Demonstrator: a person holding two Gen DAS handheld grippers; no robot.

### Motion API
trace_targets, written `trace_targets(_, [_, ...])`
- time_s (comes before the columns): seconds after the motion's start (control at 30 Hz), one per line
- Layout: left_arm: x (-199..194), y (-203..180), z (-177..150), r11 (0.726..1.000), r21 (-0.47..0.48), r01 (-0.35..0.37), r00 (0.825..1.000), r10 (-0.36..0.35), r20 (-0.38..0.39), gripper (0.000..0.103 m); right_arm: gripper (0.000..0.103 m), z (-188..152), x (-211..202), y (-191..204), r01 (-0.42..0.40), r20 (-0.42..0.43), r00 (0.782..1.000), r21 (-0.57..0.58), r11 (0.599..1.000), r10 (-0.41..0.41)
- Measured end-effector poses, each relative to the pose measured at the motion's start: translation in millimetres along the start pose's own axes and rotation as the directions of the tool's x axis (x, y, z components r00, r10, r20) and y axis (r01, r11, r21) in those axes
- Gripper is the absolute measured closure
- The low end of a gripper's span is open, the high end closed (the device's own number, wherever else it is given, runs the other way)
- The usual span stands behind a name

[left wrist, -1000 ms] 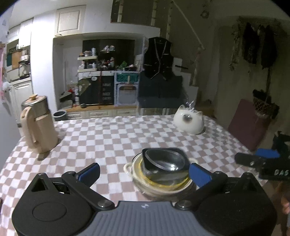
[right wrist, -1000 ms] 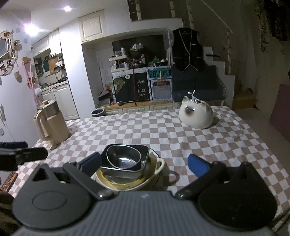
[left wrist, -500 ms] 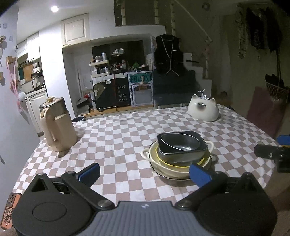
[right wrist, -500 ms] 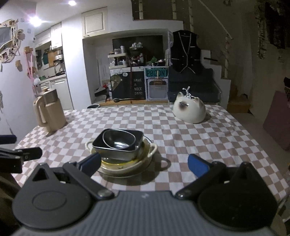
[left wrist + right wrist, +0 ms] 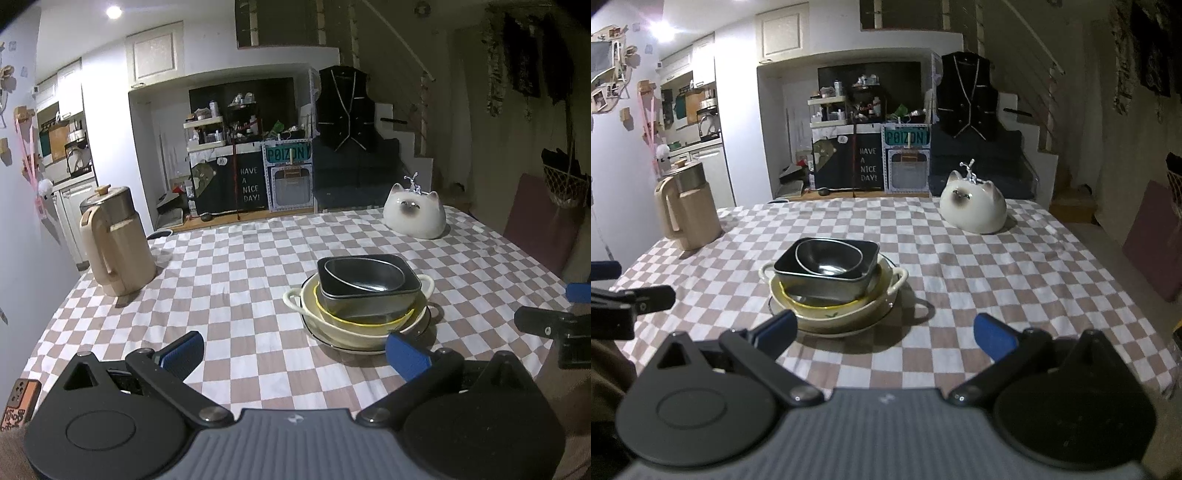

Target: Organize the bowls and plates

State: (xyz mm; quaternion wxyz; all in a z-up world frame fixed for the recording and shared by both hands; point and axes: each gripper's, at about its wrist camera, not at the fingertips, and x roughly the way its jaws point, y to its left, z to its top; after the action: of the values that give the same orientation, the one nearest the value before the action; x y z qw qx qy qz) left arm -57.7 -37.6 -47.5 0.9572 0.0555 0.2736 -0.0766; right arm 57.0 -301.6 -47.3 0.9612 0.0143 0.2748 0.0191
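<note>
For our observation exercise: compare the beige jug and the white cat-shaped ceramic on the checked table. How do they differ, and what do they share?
The beige jug stands tall and upright with a side handle and a metal lid; the white cat-shaped ceramic is low and rounded, with ears and a dark face patch. The jug sits at the table's far left, the cat ceramic at its far right. Both rest on the checked tablecloth, apart from the stacked dishes.

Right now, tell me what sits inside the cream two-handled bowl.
The cream two-handled bowl holds a yellow-rimmed bowl, a dark rectangular pan above it, and a metal bowl nested on top. A plate lies underneath. Anything beneath the pan is hidden.
</note>
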Motion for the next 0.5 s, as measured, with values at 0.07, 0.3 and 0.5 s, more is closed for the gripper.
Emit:
trace_targets(0.07, [0.6,-0.6,-1.8,1.000,-0.003,0.001,1.000,-0.001,-0.006,0.000,0.001,-1.4,0.5,0.1,-0.001,-0.001,1.000,-0.003,1.000,0.001])
trace_targets(0.3, [-1.6,-4.9,-5.1,1.000,0.019,0.010,1.000,-0.011,0.002,0.000,0.001,-1.0,2.5,-1.3,-0.007,-0.007,1.000,0.005,1.000,0.007])
trace_targets(0.5, [-1.9,-4.2,-6.3,1.000,0.014,0.011,1.000,-0.011,0.004,0.000,0.001,-1.4,4.0,-0.1,-0.013,-0.010,1.000,0.003,1.000,0.013])
